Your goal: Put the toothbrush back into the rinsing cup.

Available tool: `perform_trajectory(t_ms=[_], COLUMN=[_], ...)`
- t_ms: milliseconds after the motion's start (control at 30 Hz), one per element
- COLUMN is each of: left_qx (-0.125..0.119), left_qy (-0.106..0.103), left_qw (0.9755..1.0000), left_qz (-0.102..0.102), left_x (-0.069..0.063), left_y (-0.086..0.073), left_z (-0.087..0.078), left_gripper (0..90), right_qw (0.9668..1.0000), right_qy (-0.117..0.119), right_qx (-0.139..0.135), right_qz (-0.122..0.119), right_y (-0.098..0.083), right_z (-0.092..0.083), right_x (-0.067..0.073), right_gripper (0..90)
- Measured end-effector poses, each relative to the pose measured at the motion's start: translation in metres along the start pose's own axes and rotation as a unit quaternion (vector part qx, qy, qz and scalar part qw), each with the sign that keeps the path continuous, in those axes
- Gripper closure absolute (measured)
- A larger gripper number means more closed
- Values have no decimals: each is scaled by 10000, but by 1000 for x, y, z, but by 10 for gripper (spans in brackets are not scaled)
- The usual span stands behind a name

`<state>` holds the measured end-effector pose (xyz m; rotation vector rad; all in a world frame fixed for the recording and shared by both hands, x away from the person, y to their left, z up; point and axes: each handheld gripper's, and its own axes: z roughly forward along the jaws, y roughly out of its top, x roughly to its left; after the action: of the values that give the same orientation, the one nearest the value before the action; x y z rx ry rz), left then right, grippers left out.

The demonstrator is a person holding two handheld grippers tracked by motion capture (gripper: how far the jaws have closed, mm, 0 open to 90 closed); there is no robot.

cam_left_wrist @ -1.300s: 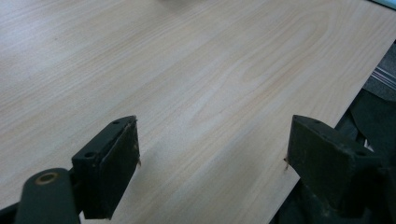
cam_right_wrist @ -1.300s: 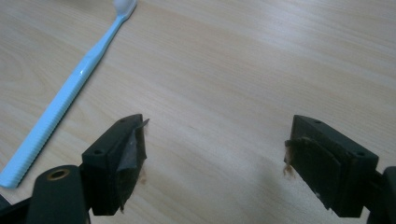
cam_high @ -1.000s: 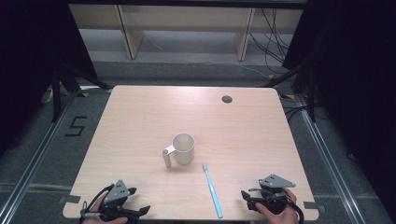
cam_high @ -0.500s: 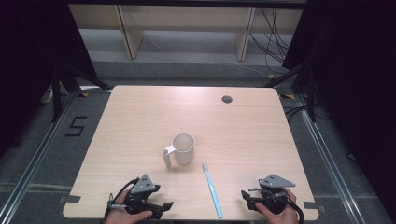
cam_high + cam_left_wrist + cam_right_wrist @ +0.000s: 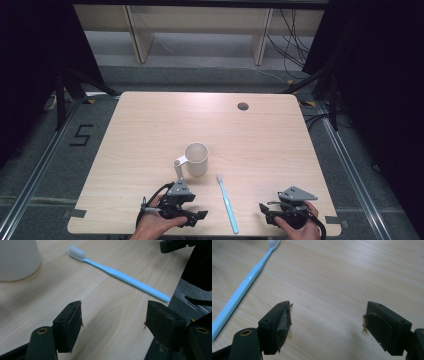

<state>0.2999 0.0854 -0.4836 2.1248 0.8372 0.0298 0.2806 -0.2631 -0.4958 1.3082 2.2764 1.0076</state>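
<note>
Left tongs point(image 5: 196, 216) slid rightward toward toothbrush point(image 5: 227, 204), jaws just narrowing, nothing between; right tongs point(image 5: 266, 212) spread; next: straddle handle

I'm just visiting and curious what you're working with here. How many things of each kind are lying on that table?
Mug, white, with a handle: 1
Toothbrush, light blue with white bristles: 1
Total on the table: 2
Hand-held grippers at the near edge, left gripper and right gripper: 2, both with nothing between their jaws.
</note>
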Motion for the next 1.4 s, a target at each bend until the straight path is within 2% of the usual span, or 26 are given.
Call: perform_trajectory(t_ms=[133, 200, 300, 333, 400, 433, 467, 533, 567, 633, 667, 700, 733, 767, 833, 867, 967, 1000, 1033, 1067, 1100, 1133, 1200, 1300, 1367, 1400], left_qx=[44, 131, 226, 226, 261, 329, 297, 378, 320, 414, 526, 507, 639, 639, 768, 863, 879, 963, 920, 1037, 925, 925, 1077, 1099, 1153, 1053], left_qy=[42, 41, 15, 15, 0, -6, -8, 4, -16, -24, -10, -9, -12, -12, -7, 12, -7, 1, 13, 11, 14, 14, 25, 52, 48, 57], left_qw=[10000, 9999, 9997, 9997, 9996, 9992, 9994, 9988, 9993, 9987, 9977, 9979, 9966, 9966, 9952, 9939, 9945, 9931, 9941, 9918, 9940, 9940, 9917, 9914, 9907, 9922], left_qz=[10, 35, 87, 87, 105, 210, 186, 300, 211, 293, 429, 395, 517, 517, 600, 690, 578, 663, 580, 744, 586, 586, 702, 713, 717, 667], left_x=[-2, -2, -5, -5, -8, -8, -10, -10, -13, -14, -15, -17, -17, -17, -20, -21, -23, -22, -23, -22, -25, -25, -24, -25, -26, -28], left_y=[6, 10, 15, 15, 19, 21, 22, 23, 24, 27, 31, 32, 35, 35, 38, 42, 45, 46, 49, 51, 50, 50, 55, 56, 56, 55], left_z=[7, 10, 18, 18, 23, 24, 27, 28, 31, 35, 38, 40, 42, 42, 45, 47, 51, 52, 56, 56, 59, 59, 62, 65, 69, 73], left_gripper=[290, 294, 296, 296, 296, 296, 296, 297, 297, 301, 301, 303, 305, 304, 303, 302, 297, 294, 291, 285, 278, 273, 268, 262, 259, 259], right_qw=[9999, 9998, 9998, 9998, 9997, 9999, 9997, 9998, 9997, 9998, 9997, 9997, 9997, 9997, 9998, 9995, 9997, 9998, 9996, 9996, 9996, 9996, 9997, 9996, 9996, 9996], right_qy=[-61, -201, -174, -148, -169, -160, -203, -193, -170, -176, -248, -240, -258, -258, -185, -191, -202, -187, -227, -250, -273, -273, -217, -200, -258, -244], right_qx=[21, 19, -31, 38, 50, -20, 60, 43, 76, 25, 34, -16, -39, -39, 62, 107, 13, 48, 104, 58, 75, 75, 113, 108, 80, 129], right_qz=[87, 82, -42, 121, 138, -39, 144, 89, 185, 97, 30, 70, -16, -16, 34, 227, 131, 24, 107, 65, 12, 12, 99, 148, -107, 73], right_y=[-1, -1, -1, -1, -1, -1, -2, -1, -1, -1, -1, -2, -2, -2, -2, -2, -2, -2, -2, -2, -3, -3, -3, -2, -3, -2], right_z=[-1, -1, 0, -1, -2, 0, -1, -1, -2, -1, -2, -1, -2, -2, 0, -2, -1, -1, -2, -1, -2, -2, -2, -2, 0, -2], right_x=[1, 1, -2, 0, 0, -2, 1, 1, 2, 0, -2, -2, -4, -4, -3, 0, -1, -3, -3, -4, -4, -4, -3, -2, -5, -3], right_gripper=[222, 222, 224, 224, 224, 224, 224, 225, 225, 226, 226, 226, 226, 226, 226, 226, 226, 226, 227, 227, 227, 227, 227, 227, 226, 226])
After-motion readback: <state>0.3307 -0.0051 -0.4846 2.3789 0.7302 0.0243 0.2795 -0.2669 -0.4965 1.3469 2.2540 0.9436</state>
